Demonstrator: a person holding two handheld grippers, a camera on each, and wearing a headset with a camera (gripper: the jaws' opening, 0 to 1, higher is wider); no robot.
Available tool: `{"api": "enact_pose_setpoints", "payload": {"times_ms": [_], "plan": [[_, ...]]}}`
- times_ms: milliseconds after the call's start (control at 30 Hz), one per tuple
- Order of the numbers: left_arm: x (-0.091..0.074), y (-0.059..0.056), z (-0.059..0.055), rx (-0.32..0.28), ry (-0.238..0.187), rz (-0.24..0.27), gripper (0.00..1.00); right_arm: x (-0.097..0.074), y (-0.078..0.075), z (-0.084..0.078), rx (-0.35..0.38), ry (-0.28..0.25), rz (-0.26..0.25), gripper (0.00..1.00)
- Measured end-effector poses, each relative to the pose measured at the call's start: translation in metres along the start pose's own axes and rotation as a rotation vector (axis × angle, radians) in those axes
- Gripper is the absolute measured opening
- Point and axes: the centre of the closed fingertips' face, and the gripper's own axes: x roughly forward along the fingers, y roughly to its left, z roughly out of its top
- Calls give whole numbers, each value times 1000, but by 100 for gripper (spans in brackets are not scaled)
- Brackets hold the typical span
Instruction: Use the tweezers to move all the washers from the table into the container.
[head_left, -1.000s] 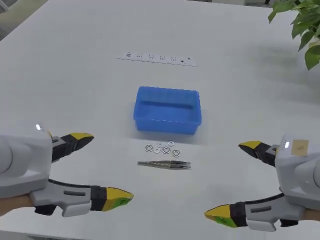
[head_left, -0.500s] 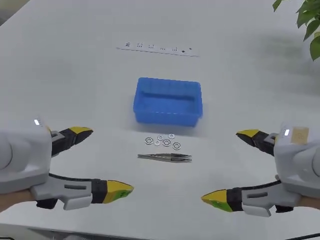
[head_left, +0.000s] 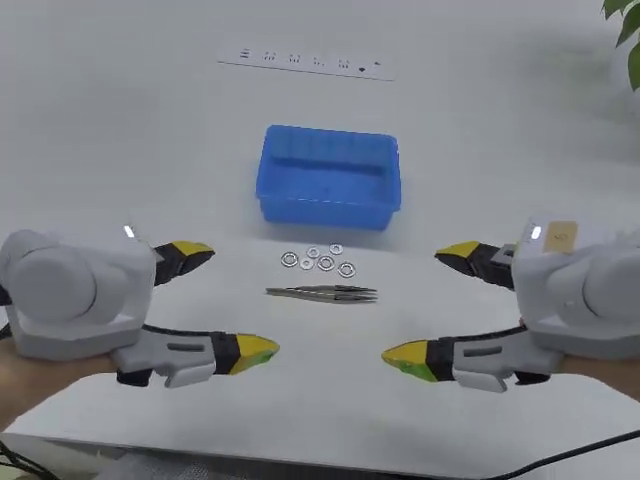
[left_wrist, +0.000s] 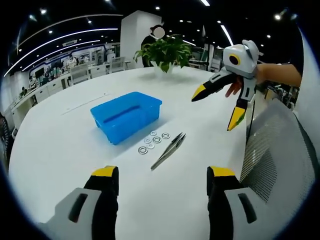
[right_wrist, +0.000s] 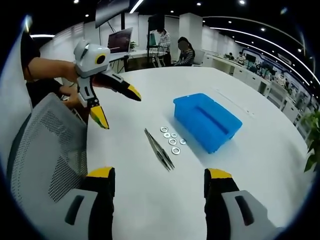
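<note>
Both grippers have edged in toward the middle over the last second. The rest of the shift is my headset tilting; the parts on the bench haven't budged.

Left gripper (head_left: 242, 298): jaws wide apart, empty, held over the white table (head_left: 120, 150) left of the tweezers (head_left: 322, 293).

Right gripper (head_left: 412, 305): same, jaws spread, empty, right of the tweezers.

Tweezers lie flat on the table, untouched, about midway between the two grippers, well apart from both.

Six washers (head_left: 326, 263) sit in a loose cluster just beyond the tweezers, all on the table.

Blue container (head_left: 328, 212) stands just past the washers, open side up.

White strip with dark marks (head_left: 300, 62) lies well behind the container. Plant leaves (head_left: 628, 40) show at the far right corner. Mesh chair back (left_wrist: 275, 150) shows at the table edge in both gripper views.
</note>
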Motion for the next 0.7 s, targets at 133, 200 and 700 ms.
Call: {"api": "enact_pose_setpoints", "payload": {"times_ms": [133,200,700], "plan": [[17,1,-2,27,33,-26,68,16,0,6,-43,16,32,63],[23,-3,-8,54,80,-70,63,24,2,10,-66,15,64,56],[61,-8,-15,235,217,-182,39,80,9,10,-222,141,203,20]]}}
